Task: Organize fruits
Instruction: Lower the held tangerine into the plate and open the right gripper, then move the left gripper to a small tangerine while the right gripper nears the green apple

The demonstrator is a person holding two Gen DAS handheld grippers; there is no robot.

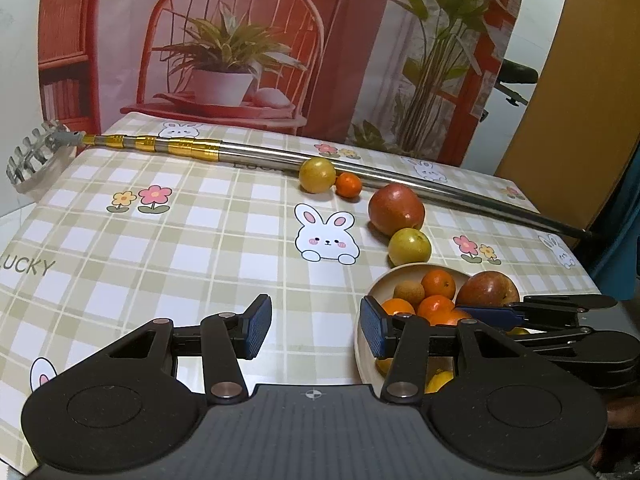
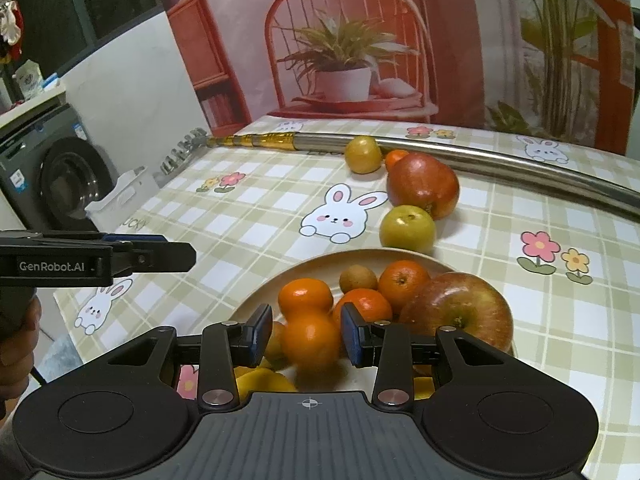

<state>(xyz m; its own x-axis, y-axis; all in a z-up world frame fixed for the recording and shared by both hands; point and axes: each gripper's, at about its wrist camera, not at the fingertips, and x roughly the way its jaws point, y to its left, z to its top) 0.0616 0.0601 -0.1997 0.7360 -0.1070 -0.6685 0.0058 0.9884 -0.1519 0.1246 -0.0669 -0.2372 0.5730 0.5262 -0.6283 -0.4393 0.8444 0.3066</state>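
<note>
right gripper (image 2: 306, 336) over the cream plate (image 2: 280, 280), pads either side of an orange mandarin (image 2: 310, 340), blurred; whether they press it cannot be told. just ahead on the plate: more mandarins (image 2: 404, 280), a small brown fruit (image 2: 358, 278), a red apple (image 2: 456, 312). left gripper (image 1: 314, 326) spread wide, holding nothing, its right pad above the plate's rim. ahead of the plate on the cloth: a yellow-green fruit (image 2: 407, 229) touching a second red apple (image 2: 422, 185), then another yellow fruit (image 2: 363, 155) and small mandarin (image 2: 394, 157) beside a telescopic metal pole (image 2: 480, 158). the left tool reads "genrobot.ai"; the checked tablecloth (image 1: 160, 248), with rabbits and flowers, reads "lucky". a washing machine (image 2: 60, 184) stands to the left, a printed backdrop (image 2: 360, 40) of a red chair and potted plant behind
</note>
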